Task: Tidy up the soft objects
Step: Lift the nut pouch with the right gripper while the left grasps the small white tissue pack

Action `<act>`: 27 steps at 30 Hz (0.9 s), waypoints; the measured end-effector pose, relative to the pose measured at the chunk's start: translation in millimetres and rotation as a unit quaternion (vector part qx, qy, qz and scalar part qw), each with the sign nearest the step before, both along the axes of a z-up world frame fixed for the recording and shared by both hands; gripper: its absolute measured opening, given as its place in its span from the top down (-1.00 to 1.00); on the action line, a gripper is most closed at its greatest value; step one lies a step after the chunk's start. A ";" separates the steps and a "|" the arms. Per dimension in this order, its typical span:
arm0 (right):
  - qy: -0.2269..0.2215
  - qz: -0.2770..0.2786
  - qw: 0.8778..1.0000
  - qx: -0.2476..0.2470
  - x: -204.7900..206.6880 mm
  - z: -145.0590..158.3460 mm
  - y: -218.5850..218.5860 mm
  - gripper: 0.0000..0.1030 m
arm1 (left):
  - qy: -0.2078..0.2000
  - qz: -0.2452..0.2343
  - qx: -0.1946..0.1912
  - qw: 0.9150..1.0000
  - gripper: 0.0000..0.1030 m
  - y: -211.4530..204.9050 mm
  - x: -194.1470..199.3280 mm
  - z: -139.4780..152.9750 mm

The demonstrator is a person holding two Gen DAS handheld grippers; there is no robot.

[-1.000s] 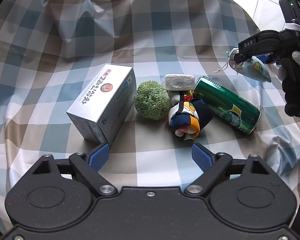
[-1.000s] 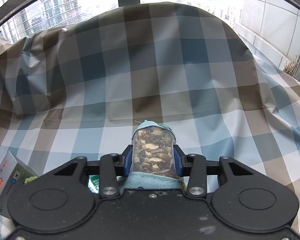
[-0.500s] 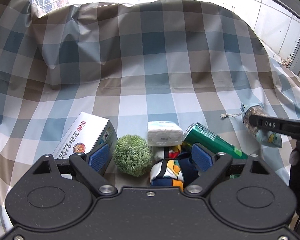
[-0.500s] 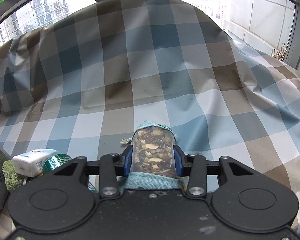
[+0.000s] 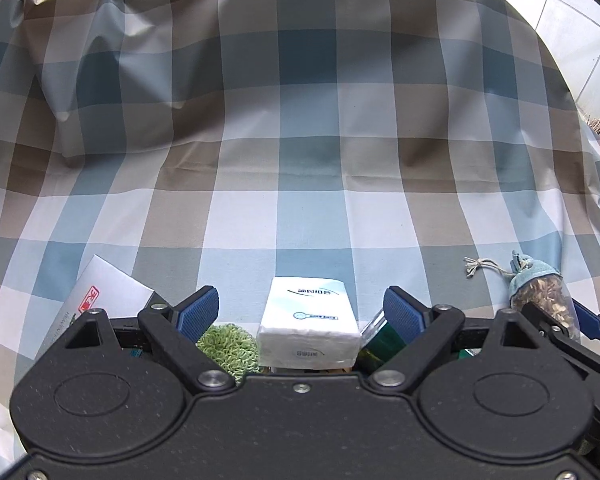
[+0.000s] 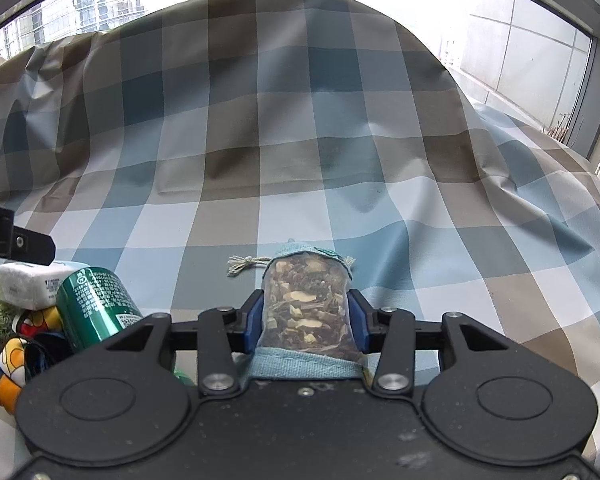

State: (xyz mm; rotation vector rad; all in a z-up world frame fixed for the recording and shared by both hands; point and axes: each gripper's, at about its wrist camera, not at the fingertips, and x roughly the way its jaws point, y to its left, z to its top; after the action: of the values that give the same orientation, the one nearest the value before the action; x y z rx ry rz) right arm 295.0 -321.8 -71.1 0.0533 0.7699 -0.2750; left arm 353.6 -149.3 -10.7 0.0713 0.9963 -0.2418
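Left wrist view: the left gripper [image 5: 300,310] hangs with jaws spread wide and nothing pinched, the white tissue pack [image 5: 309,328] sitting between them at bottom centre, a green woolly ball [image 5: 229,346] to its left and a green can [image 5: 374,346] to its right, so any closing should centre on the pack alone. Right wrist view: the right gripper [image 6: 305,318] has the herb sachet [image 6: 306,312] between its jaws at lower centre, jaws now opening, so it is best let go low over the checked surface [image 6: 300,160], clear of the can at lower left.
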 end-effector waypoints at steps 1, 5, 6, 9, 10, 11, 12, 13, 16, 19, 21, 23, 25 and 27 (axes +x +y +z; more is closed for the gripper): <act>-0.001 0.003 1.000 -0.004 -0.9 -1.0 1.0 0.15 | 0.003 -0.001 0.003 1.000 -0.68 -1.8 1.7 -2.5; -0.003 0.007 1.000 -0.009 -3.1 -3.7 2.2 0.13 | 0.003 0.003 0.018 1.000 -0.66 -5.2 7.3 -10.1; -0.004 0.008 1.000 -0.010 -3.8 -4.0 2.2 0.13 | 0.007 0.006 0.019 1.000 -0.66 -4.7 10.0 -11.6; -0.006 0.009 1.000 -0.010 -4.7 -4.6 1.9 0.13 | 0.021 0.009 0.009 1.000 -0.60 -1.8 15.0 -16.0; -0.005 0.009 1.000 -0.009 -4.7 -4.6 1.9 0.12 | 0.026 0.009 0.006 1.000 -0.49 -1.4 16.9 -18.5; -0.005 0.009 1.000 -0.009 -4.7 -4.7 1.9 0.10 | 0.030 0.009 0.006 0.999 -0.36 -1.2 18.2 -20.6; -0.005 0.009 1.000 -0.010 -4.7 -4.8 2.0 0.10 | 0.036 0.008 0.006 0.999 -0.30 -1.1 19.6 -23.0; -0.005 0.009 1.000 -0.010 -5.0 -4.8 2.3 0.06 | 0.042 0.006 0.004 0.999 -0.19 -0.8 21.4 -26.0; -0.002 0.013 1.000 -0.009 -4.9 -5.7 3.3 -0.18 | 0.050 0.001 -0.009 0.999 0.01 0.6 22.9 -29.2; 0.006 0.015 1.000 -0.016 -1.9 -8.9 5.9 -0.26 | 0.037 0.000 -0.010 0.999 0.02 3.4 18.6 -24.9; 0.013 0.014 1.000 -0.020 0.8 -12.9 5.9 -0.27 | 0.025 -0.005 -0.014 1.000 0.02 7.3 12.4 -18.3; 0.018 0.007 1.000 -0.013 3.2 -16.6 2.4 -0.29 | 0.012 -0.009 -0.018 1.000 0.02 12.6 4.6 -9.8; 0.025 -0.002 1.000 0.000 6.8 -19.8 -3.5 -0.30 | -0.004 -0.016 -0.023 1.000 0.02 18.4 -6.7 0.8; 0.031 -0.011 0.999 0.006 9.9 -23.4 -7.4 -0.30 | -0.019 -0.024 -0.030 0.999 0.01 25.8 -20.3 12.0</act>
State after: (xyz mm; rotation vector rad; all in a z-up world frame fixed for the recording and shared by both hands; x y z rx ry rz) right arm 304.9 -329.2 -94.5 0.0634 0.8338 -0.2935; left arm 333.3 -123.5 1.3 0.0450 0.9492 -0.3121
